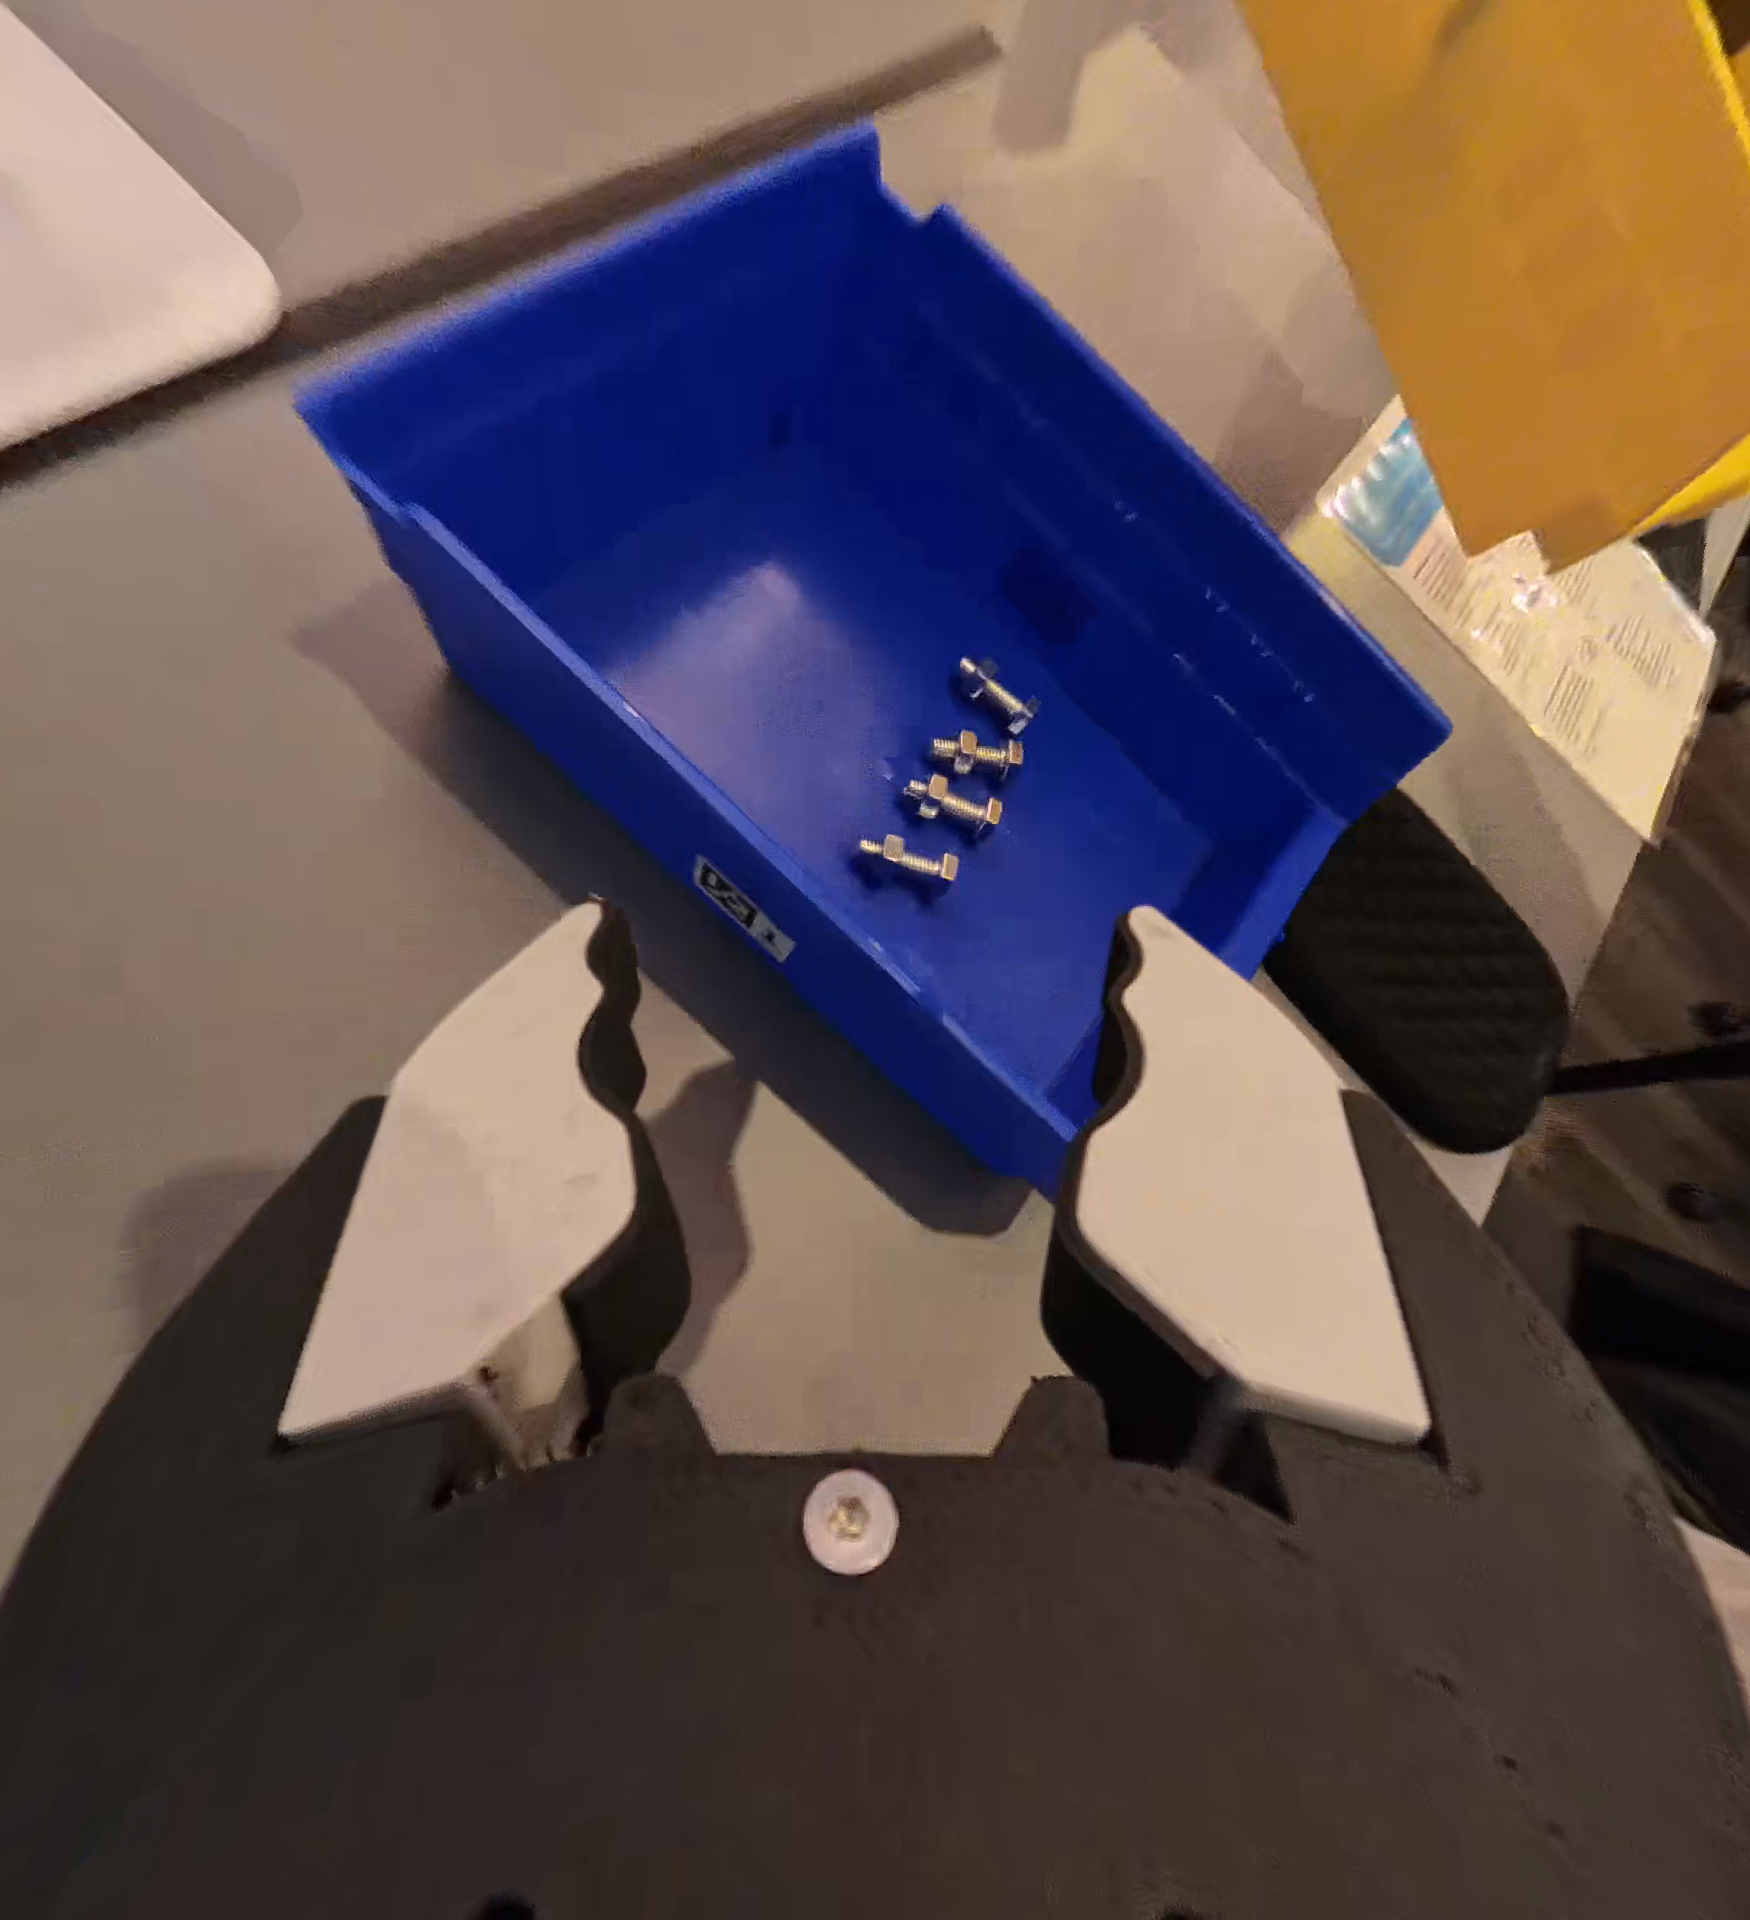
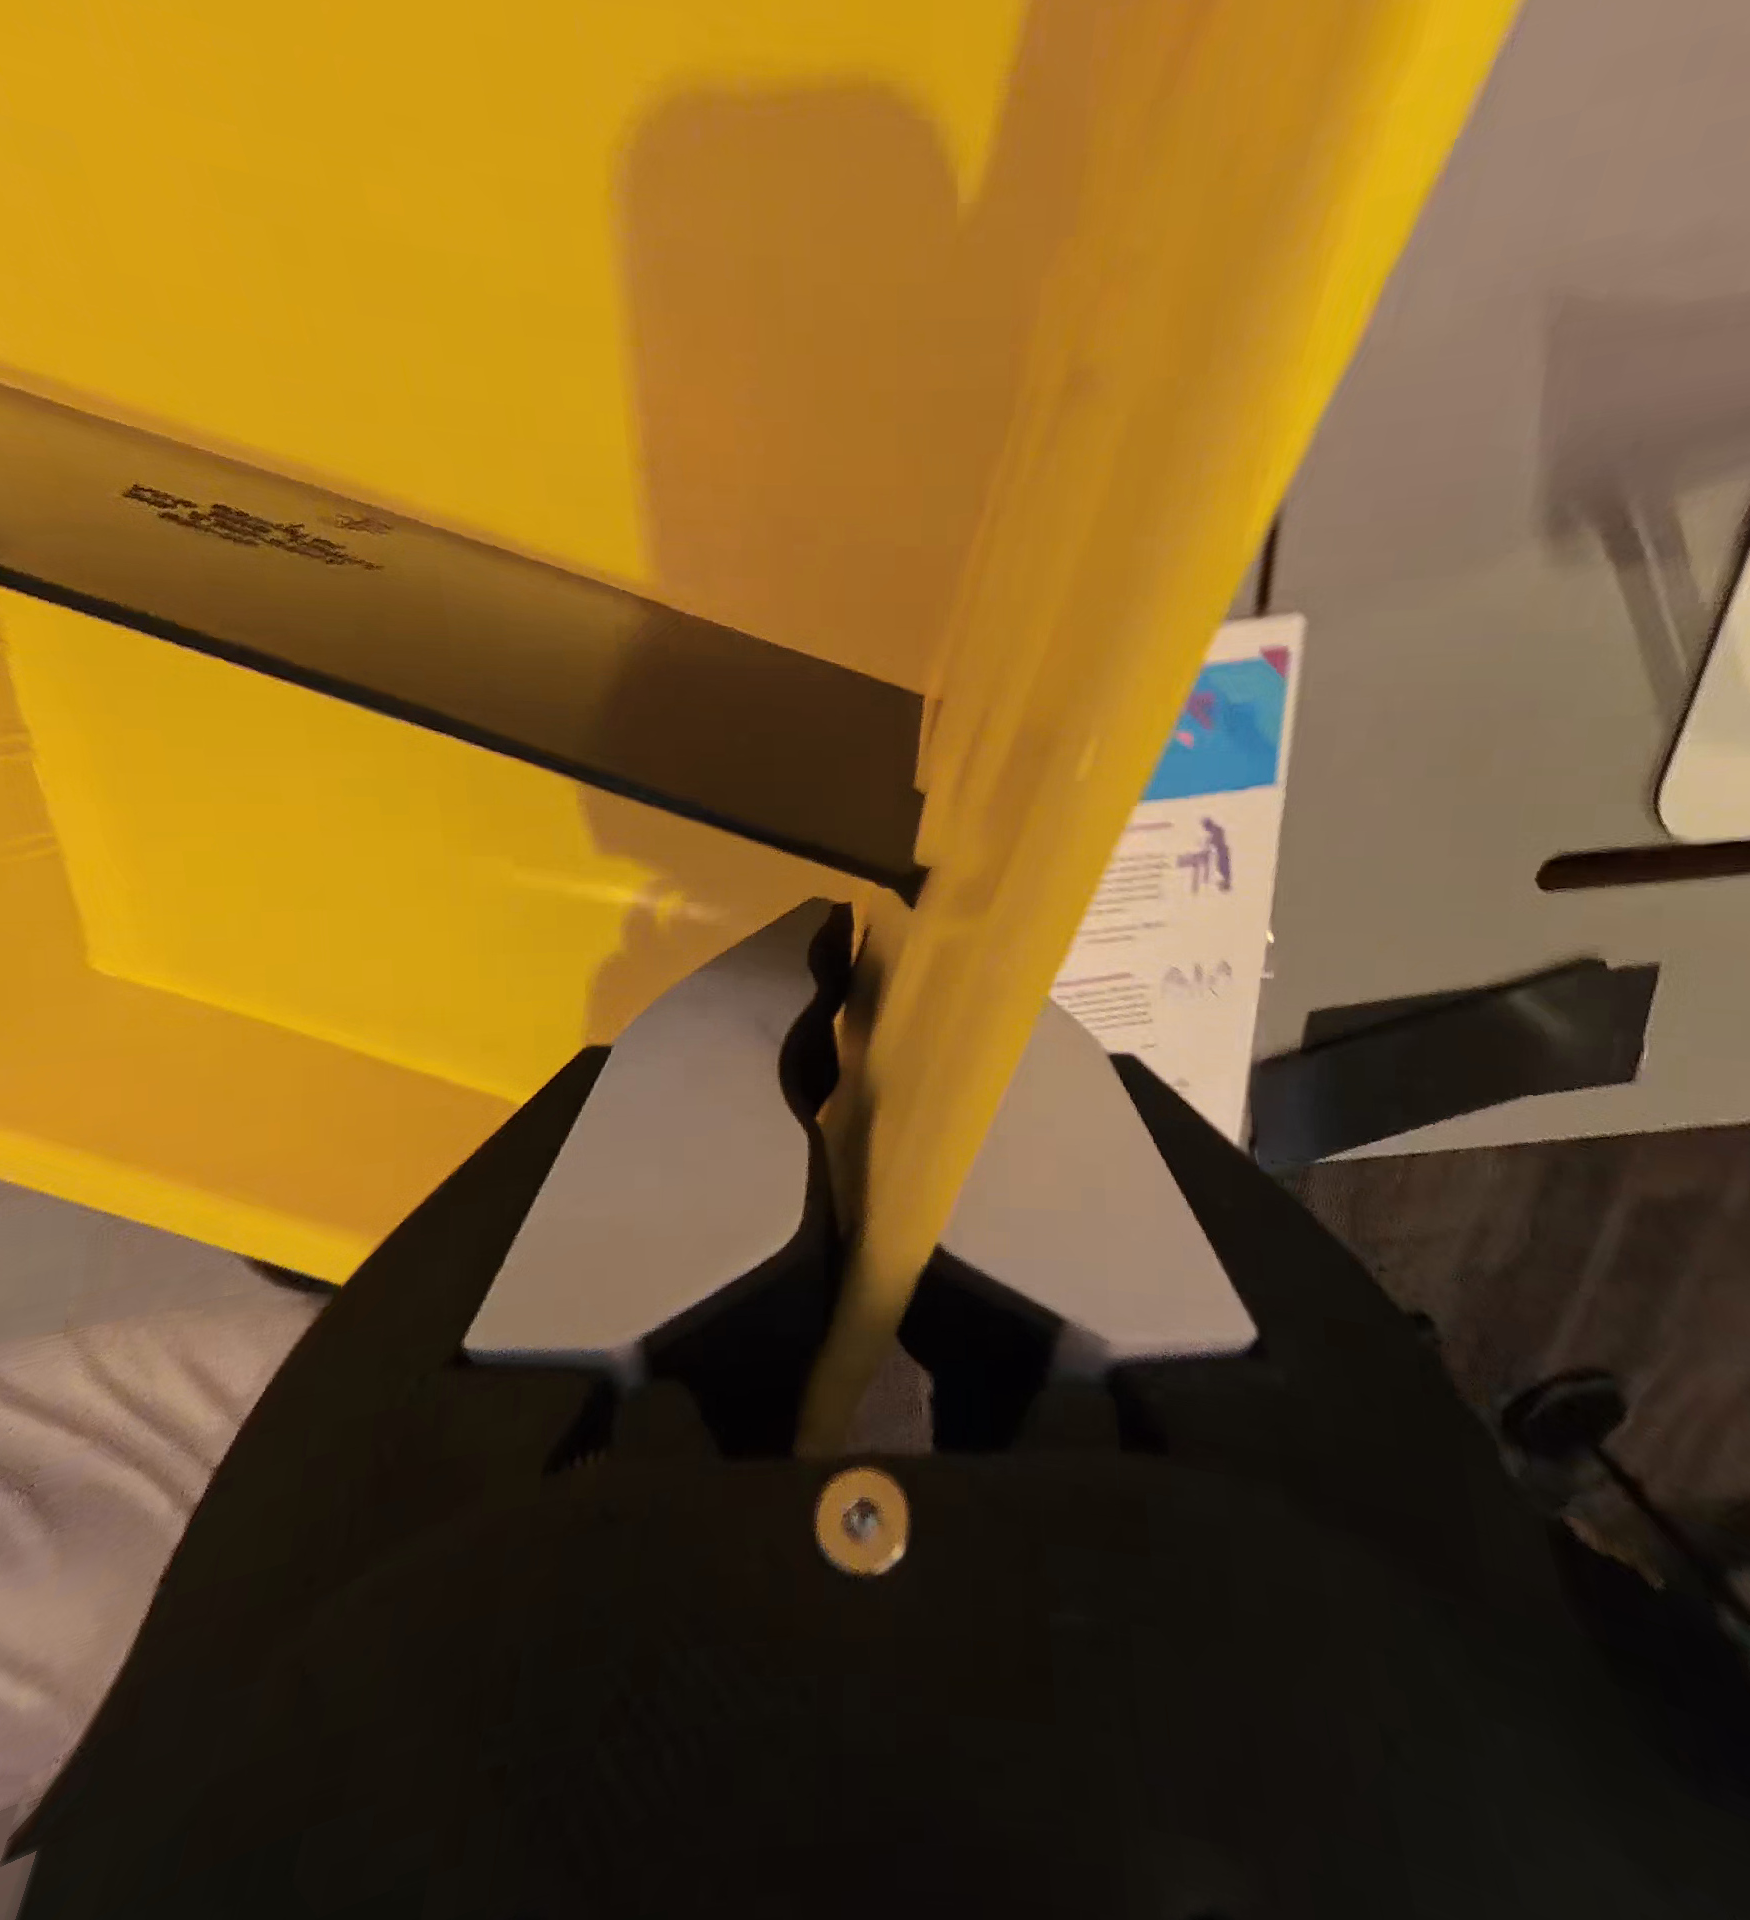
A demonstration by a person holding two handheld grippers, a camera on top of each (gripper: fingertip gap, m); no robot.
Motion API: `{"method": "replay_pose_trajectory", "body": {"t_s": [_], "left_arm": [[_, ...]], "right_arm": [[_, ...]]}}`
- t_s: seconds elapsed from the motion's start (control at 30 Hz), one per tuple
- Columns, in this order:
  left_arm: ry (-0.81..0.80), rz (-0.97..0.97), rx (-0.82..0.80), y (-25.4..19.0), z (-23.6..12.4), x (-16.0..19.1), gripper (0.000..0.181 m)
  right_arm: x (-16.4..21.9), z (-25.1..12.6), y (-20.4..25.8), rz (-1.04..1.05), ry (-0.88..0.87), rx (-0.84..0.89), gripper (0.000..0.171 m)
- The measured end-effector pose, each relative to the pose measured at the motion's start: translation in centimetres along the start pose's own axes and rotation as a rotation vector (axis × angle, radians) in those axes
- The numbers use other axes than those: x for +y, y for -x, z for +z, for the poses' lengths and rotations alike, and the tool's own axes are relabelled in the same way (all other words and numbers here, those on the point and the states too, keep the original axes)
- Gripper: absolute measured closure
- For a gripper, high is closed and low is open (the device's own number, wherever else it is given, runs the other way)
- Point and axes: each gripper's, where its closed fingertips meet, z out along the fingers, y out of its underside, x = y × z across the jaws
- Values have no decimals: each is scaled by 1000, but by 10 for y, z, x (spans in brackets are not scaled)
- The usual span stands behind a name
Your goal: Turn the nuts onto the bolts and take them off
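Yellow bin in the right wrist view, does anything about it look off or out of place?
Yes. The yellow bin is off the table, tipped steeply, with the right tool clamped on its side wall. The left wrist view shows it hanging above the blue bin, where four bolts with nuts on them lie. No bolts or nuts show in the visible part of the yellow bin.

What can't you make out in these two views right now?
- Whether nuts are fully threaded on the four small silver bolts in the blue plastic bin: left wrist view, too small.
- Yellow plastic bin contents: right wrist view, blurred, cropped by frame edges.
- Right gripper far fingertip: behind the bin wall.
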Motion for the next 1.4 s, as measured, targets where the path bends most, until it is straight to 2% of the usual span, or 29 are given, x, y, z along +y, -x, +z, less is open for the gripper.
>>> {"method": "replay_pose_trajectory", "body": {"t_s": [0.07, 0.13, 0.23, 0.37, 0.5, 0.63, 0.77, 0.93, 1.07, 1.2, 1.3, 1.37, 1.4], "left_arm": [[72, -20, -31, 9, 23, 8, 96], [127, 68, -162, 22, 36, 14, 98], [260, 192, -314, 33, 49, 29, 91], [271, 350, -538, 46, 36, 18, 83], [277, 491, -682, 43, 28, 10, 90], [298, 559, -798, 46, 26, 2, 91], [311, 565, -830, 45, 25, 1, 93], [296, 447, -737, 50, 30, 5, 93], [363, 106, -451, 53, 46, 26, 97], [517, -142, -152, 36, 60, 45, 122], [605, -224, -43, 26, 61, 48, 142], [658, -286, 29, 20, 60, 48, 165], [683, -299, 25, 23, 57, 49, 167]], "right_arm": [[12, 22, -15, 27, 5, 2, 166], [22, 44, -16, 33, 23, -43, 166], [31, 69, -7, 10, 52, -103, 166], [34, 86, 0, -56, 67, -93, 166], [33, 94, 3, -97, 63, -82, 166], [33, 98, 4, -105, 65, -76, 166], [34, 99, 4, -109, 68, -68, 166], [33, 100, 9, -105, 55, -80, 166], [30, 104, 21, -107, 64, -97, 167], [21, 107, 37, -123, 58, -113, 167], [12, 109, 51, -143, 51, -113, 167], [7, 111, 63, -161, 49, -118, 167], [5, 112, 70, -172, 49, -123, 167]]}}
